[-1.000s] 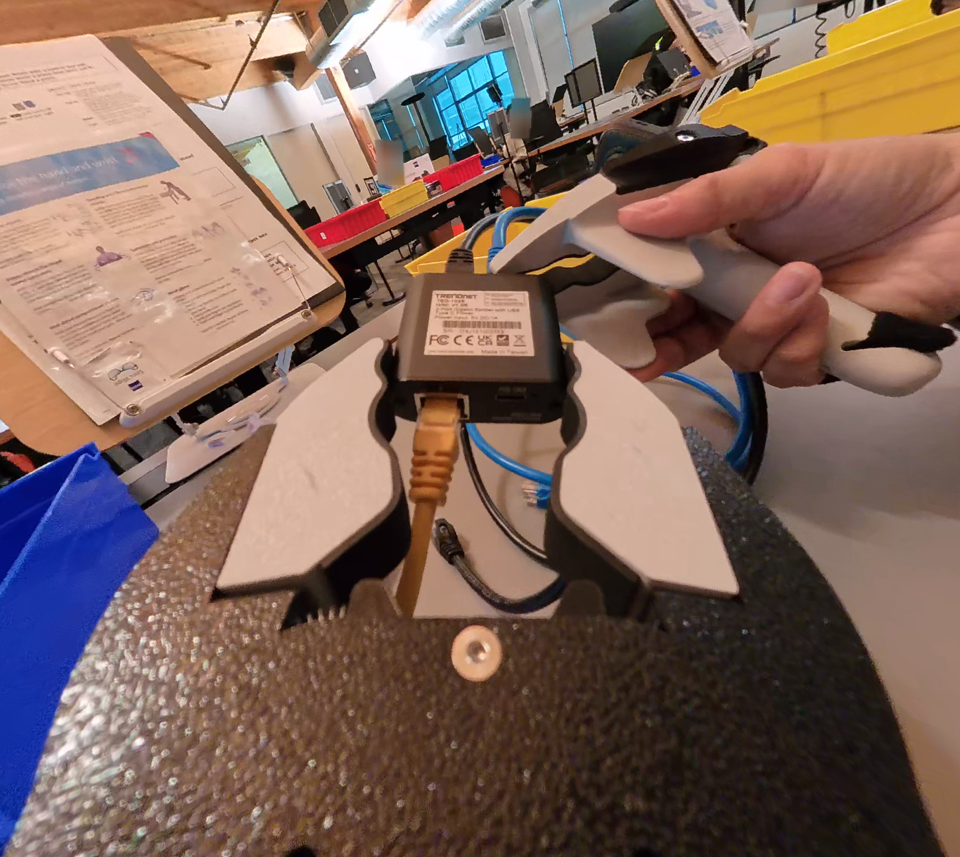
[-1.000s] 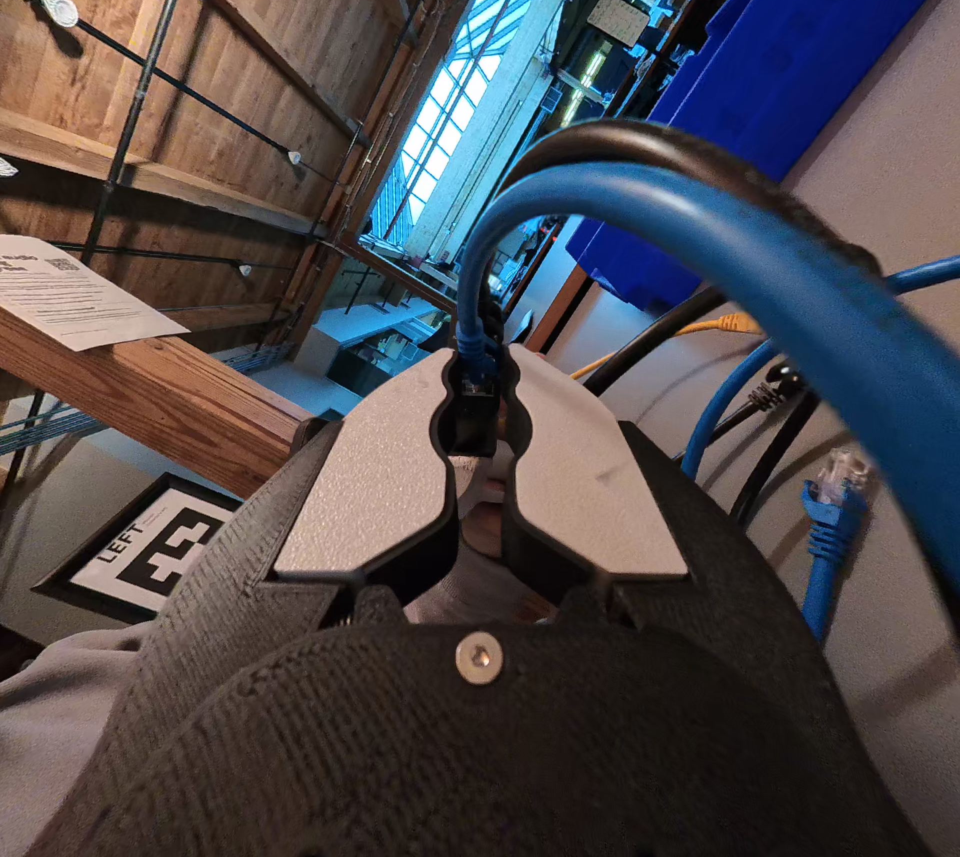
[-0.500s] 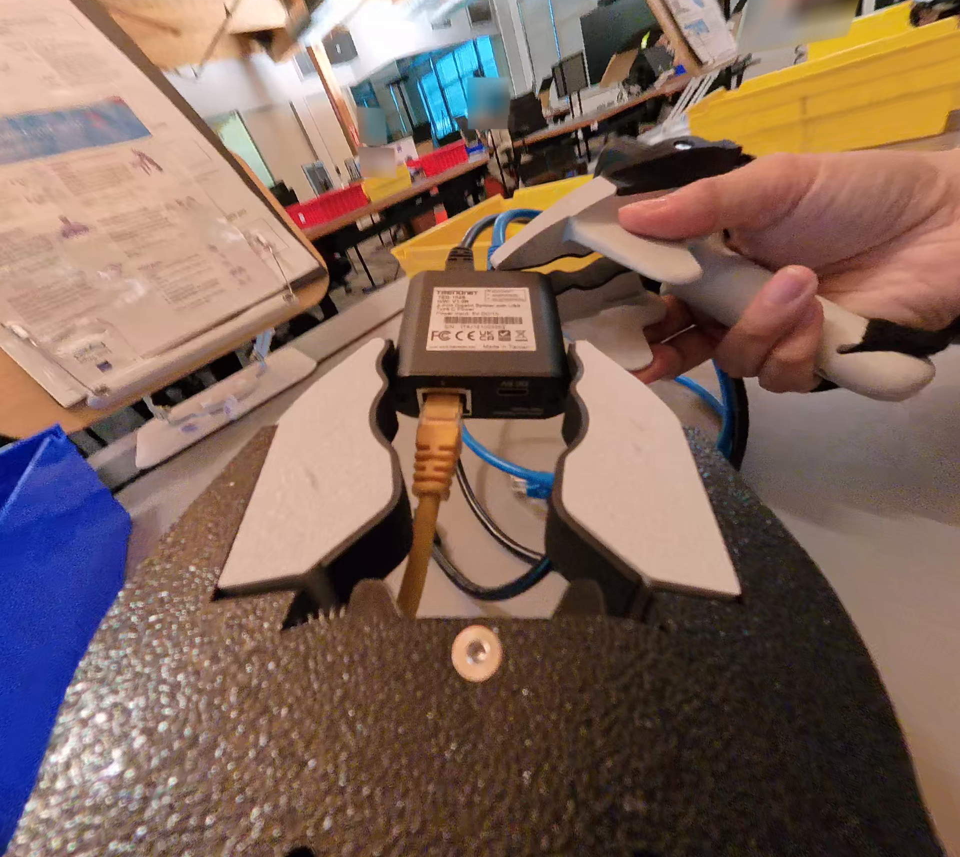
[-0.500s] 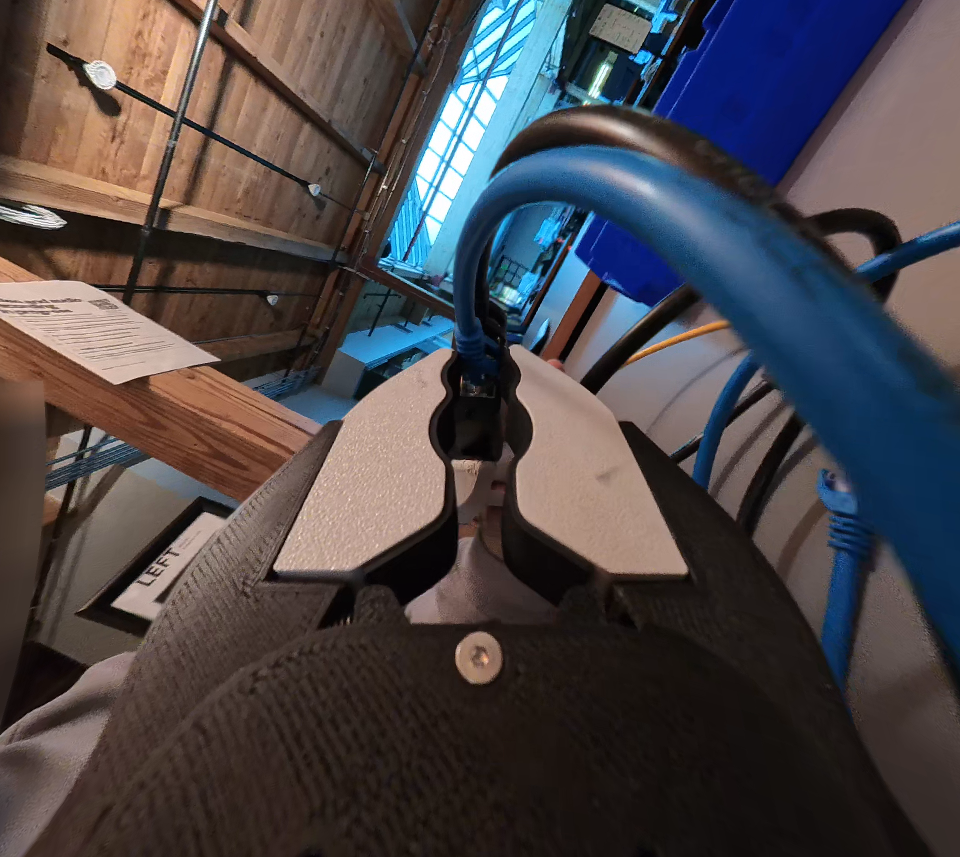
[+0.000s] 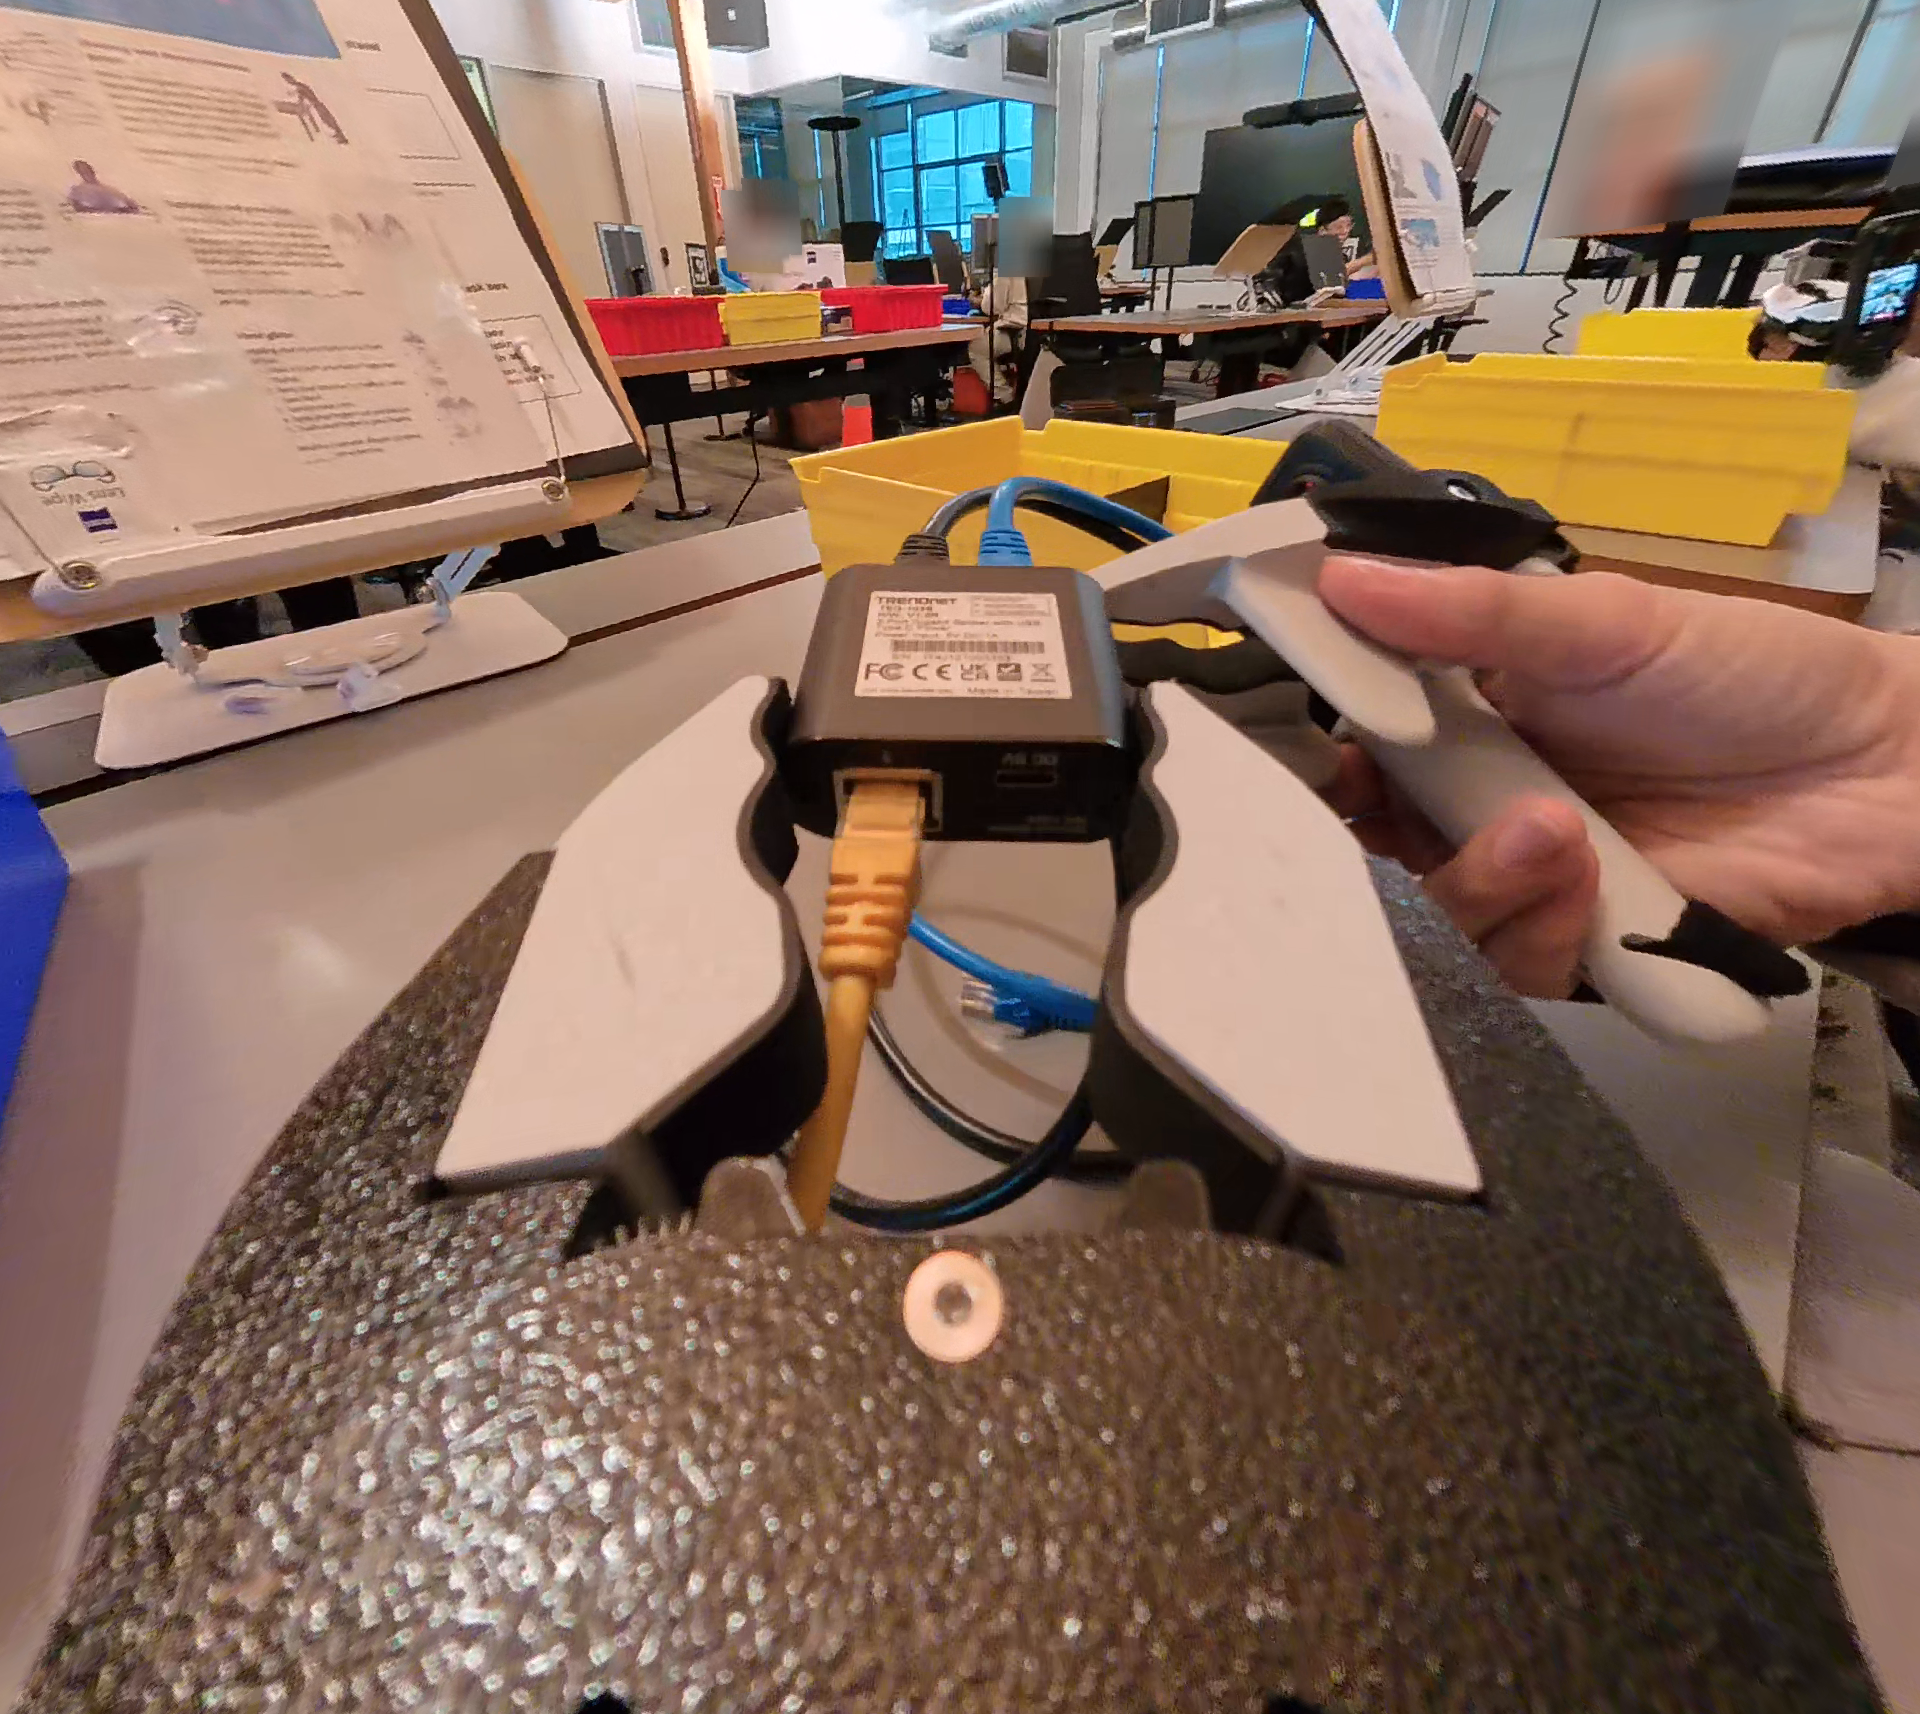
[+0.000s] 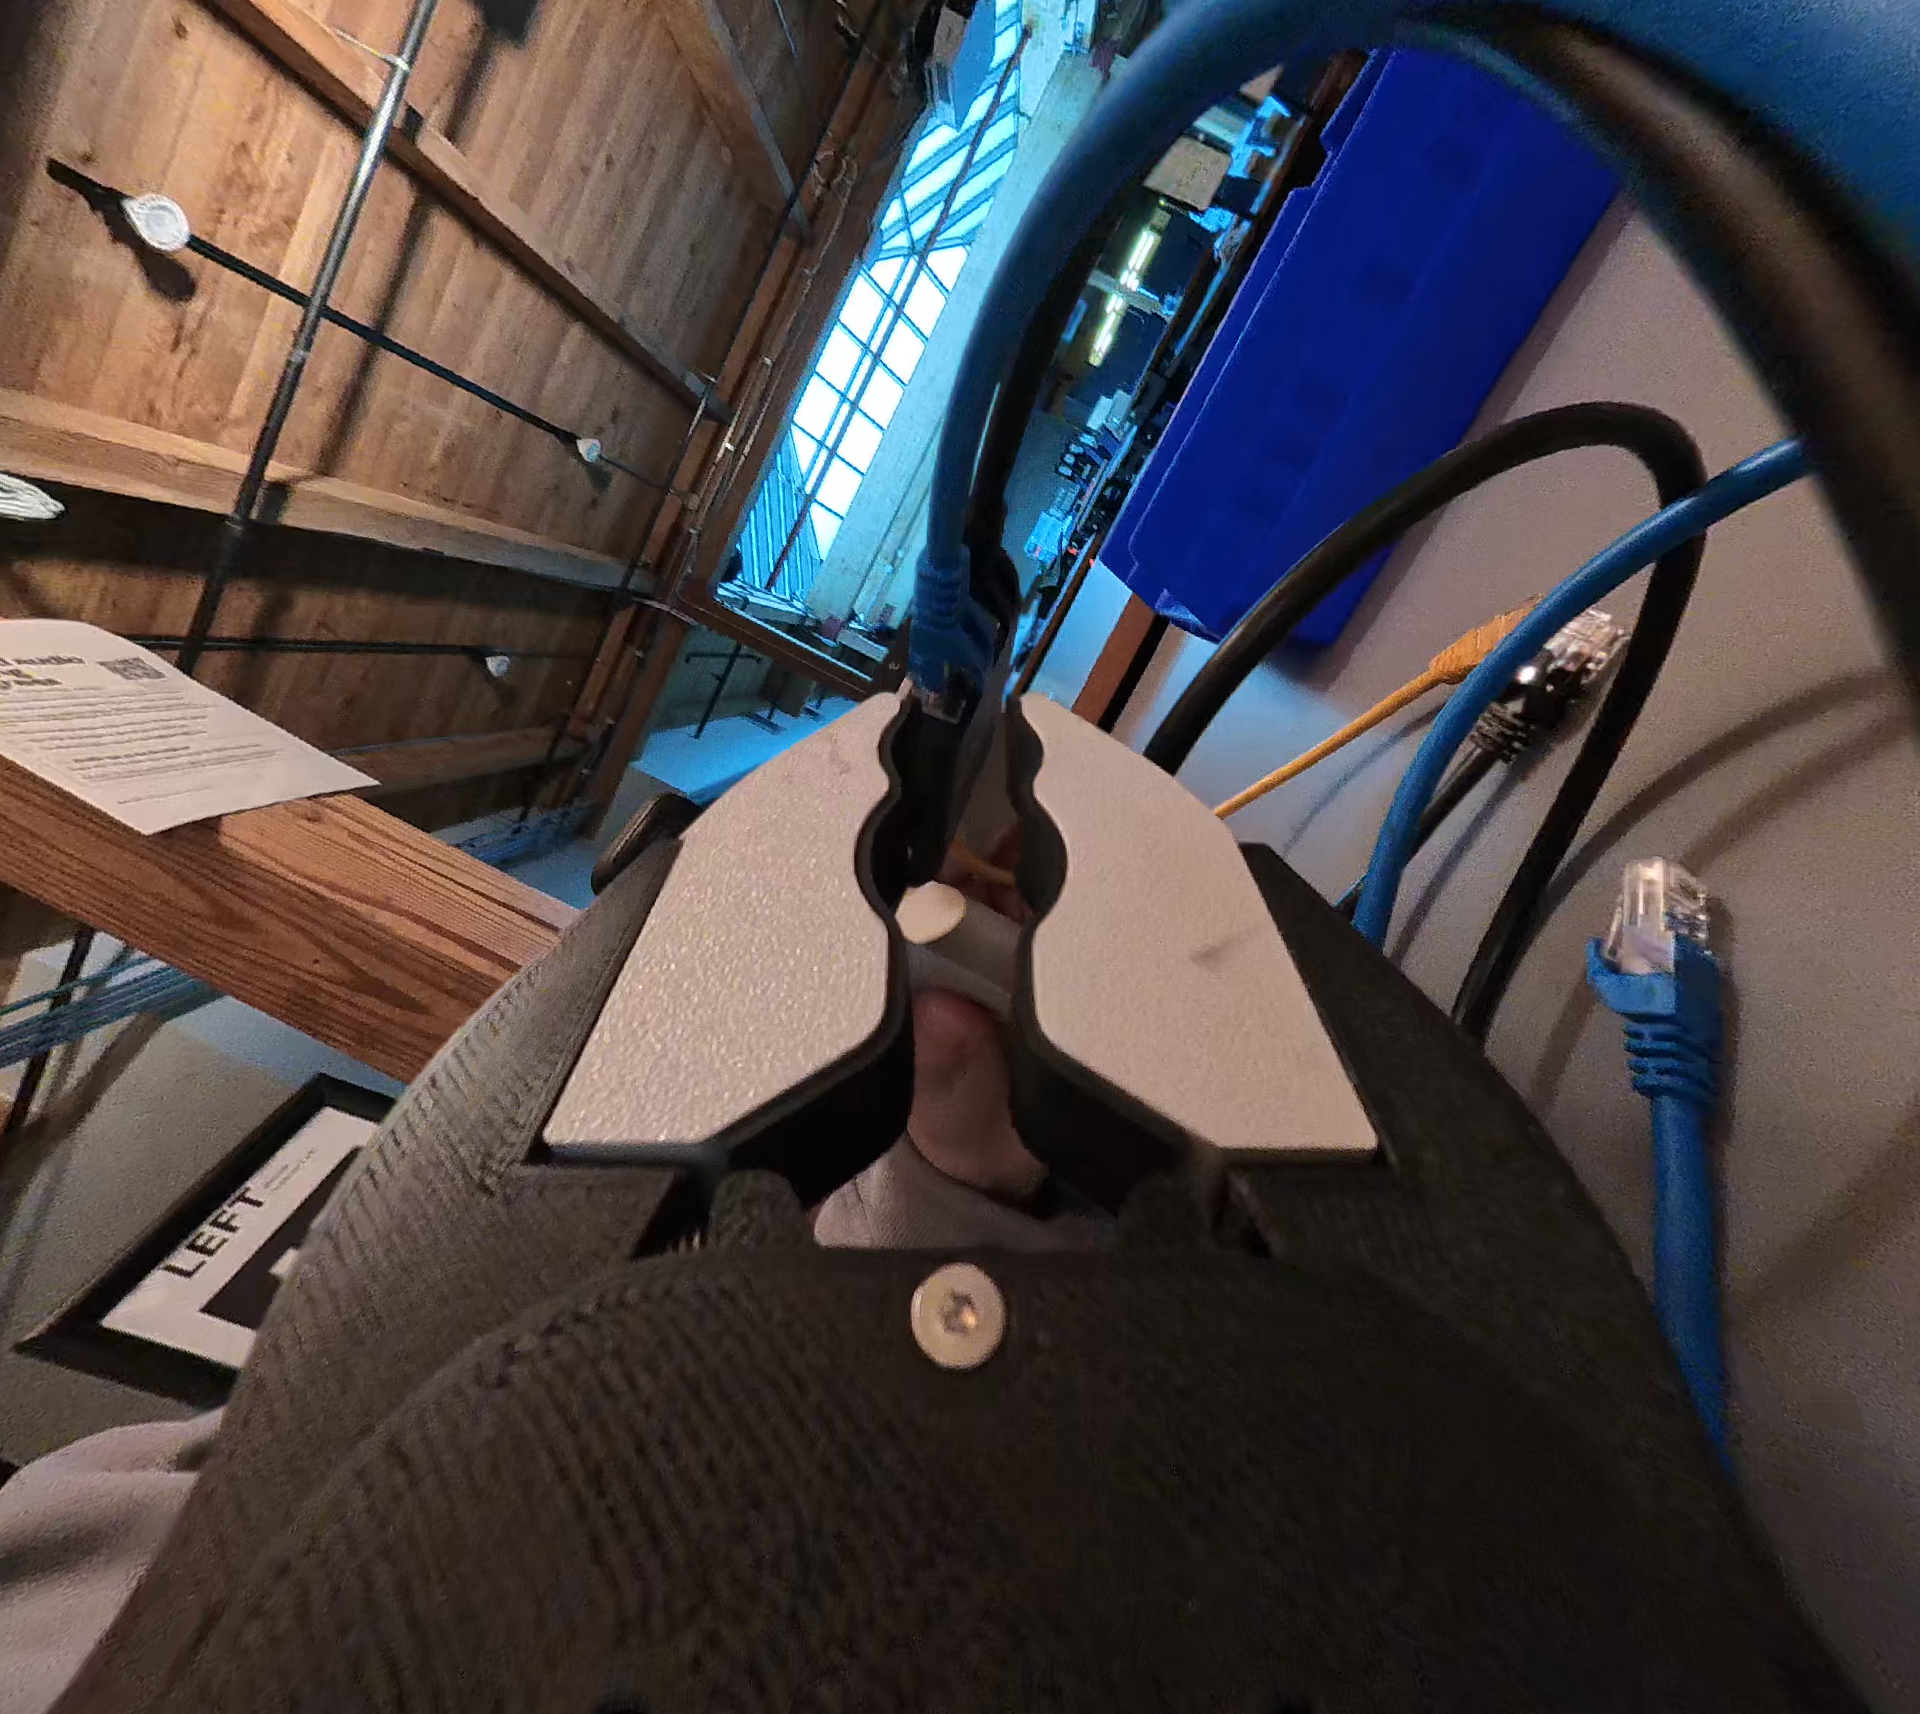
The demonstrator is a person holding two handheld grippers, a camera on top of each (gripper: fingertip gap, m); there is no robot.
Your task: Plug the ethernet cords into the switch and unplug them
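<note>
My left gripper is shut on the black switch and holds it by its two sides, label up. A yellow cord's plug sits in the near port. A black plug and a blue plug sit in the far side. My right gripper reaches in from the right, its tips hidden behind the switch. In the right wrist view my right gripper is shut on the blue plug where it enters the switch. The blue cable arcs over the camera.
Loose ends lie on the grey table: a blue plug, a black plug and a yellow end. A document stand is at the left, a yellow bin behind the switch, and a blue bin at the edge. The tips of both grippers are at nearly the same place.
Both grippers tilted together with the switch; the left view dropped from the ceiling to level and the right view rolled. Both grasps stayed on, and the three cords stayed plugged in.
</note>
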